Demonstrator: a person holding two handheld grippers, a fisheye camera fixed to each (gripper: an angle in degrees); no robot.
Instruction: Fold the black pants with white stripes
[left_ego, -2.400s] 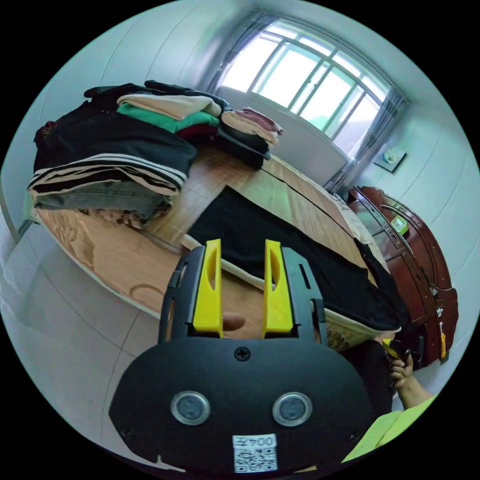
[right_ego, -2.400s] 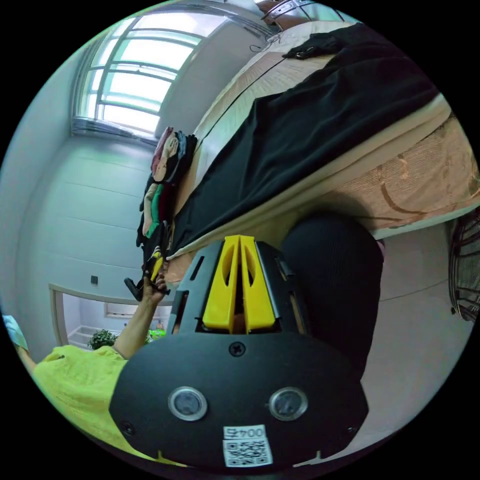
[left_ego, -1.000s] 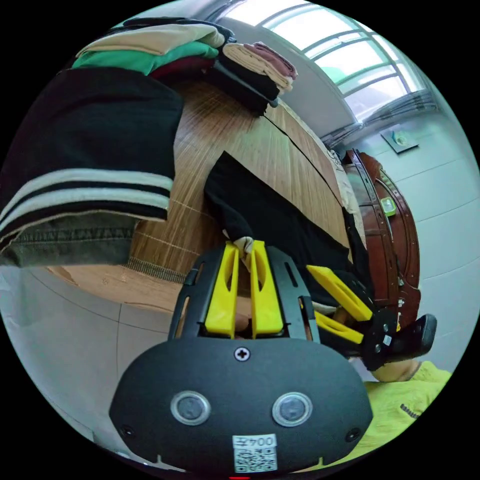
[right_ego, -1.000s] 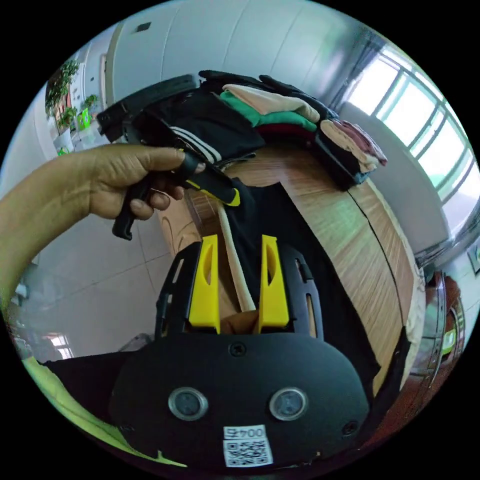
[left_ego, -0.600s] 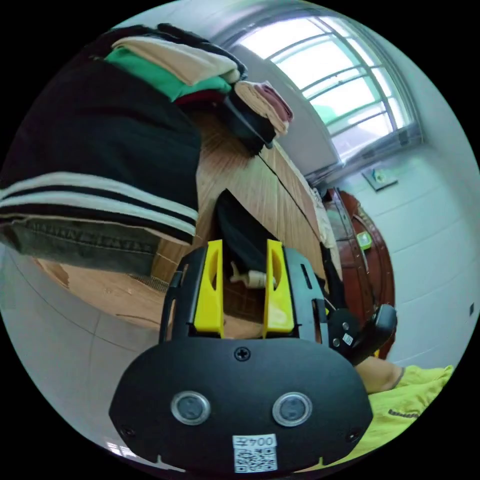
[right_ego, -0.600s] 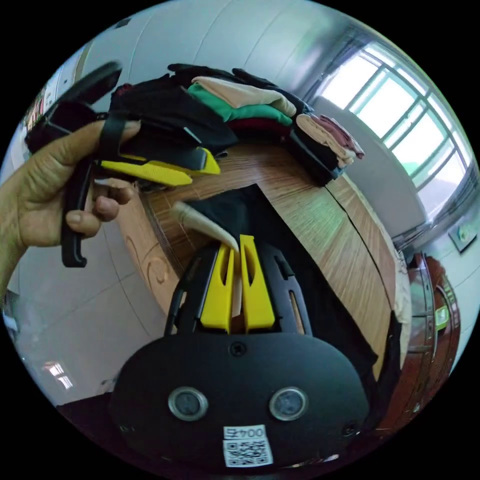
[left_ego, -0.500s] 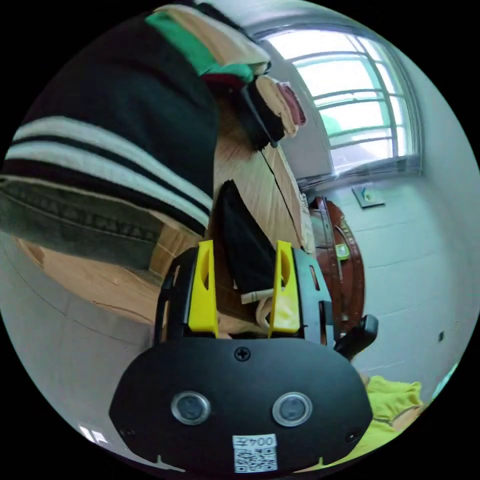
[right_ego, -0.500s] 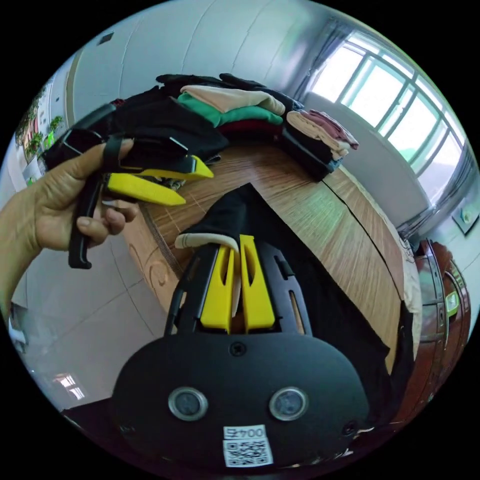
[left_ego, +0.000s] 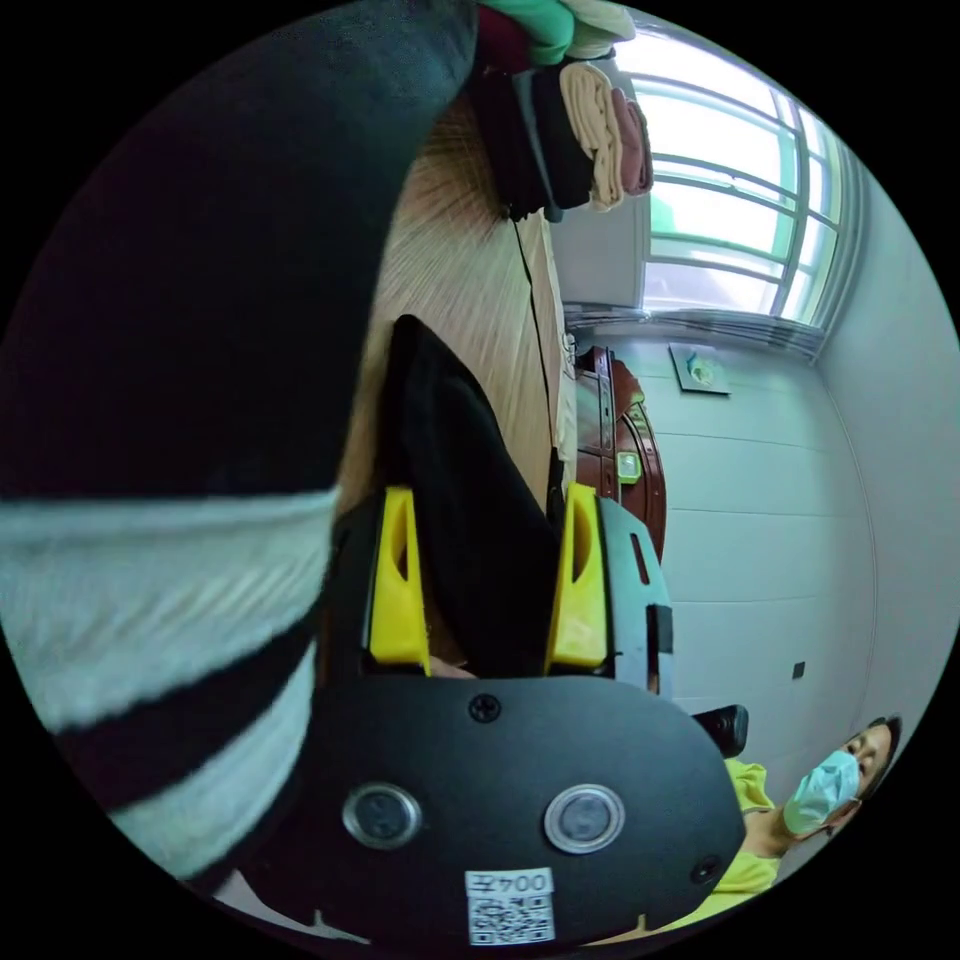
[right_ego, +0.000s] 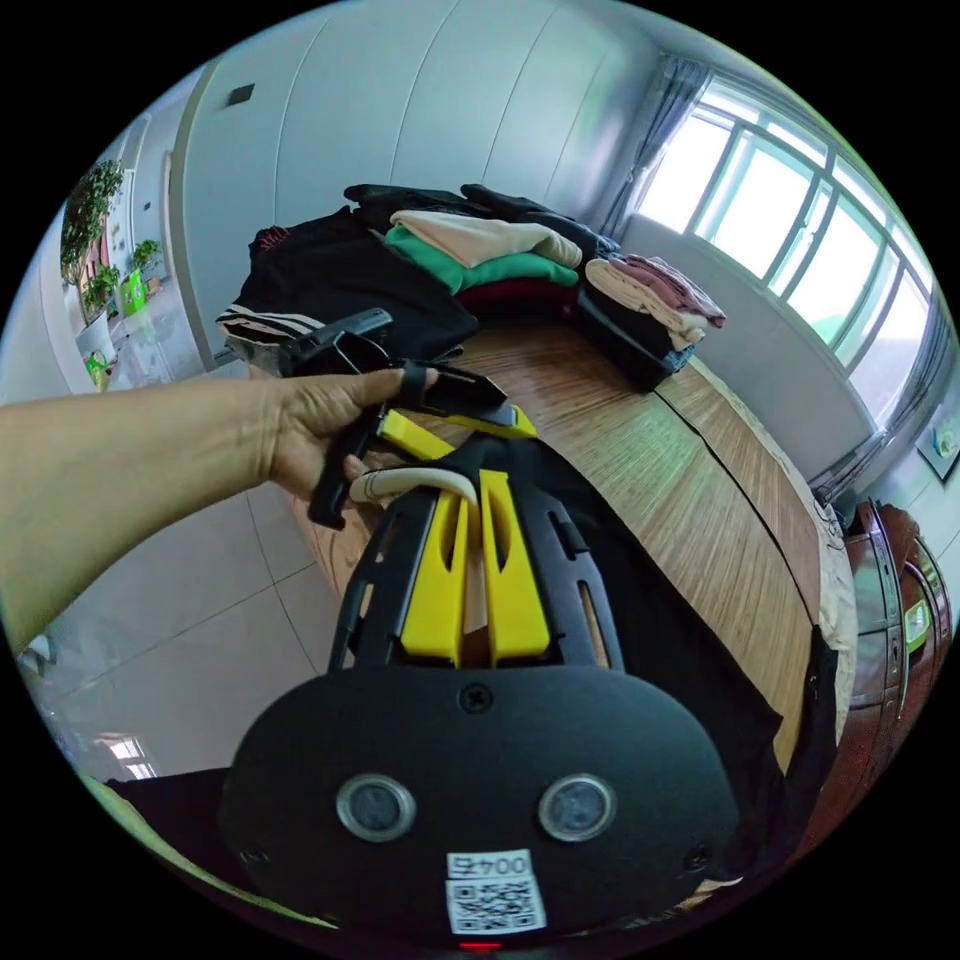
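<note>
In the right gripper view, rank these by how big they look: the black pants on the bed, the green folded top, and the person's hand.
1. Black pants, largest by far.
2. Hand.
3. Green top.
The hand and the green top look close in size, and the hand is much nearer the camera, so their order is unsure.

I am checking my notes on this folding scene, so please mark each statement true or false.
1. The right gripper is shut on the pale edge of the black pants. True.
2. The left gripper is shut tight. False: its jaws stand apart, with black cloth between them.
3. The pile of folded clothes sits on the floor. False: it rests on the wooden surface.
4. A green garment lies in that pile. True.
</note>
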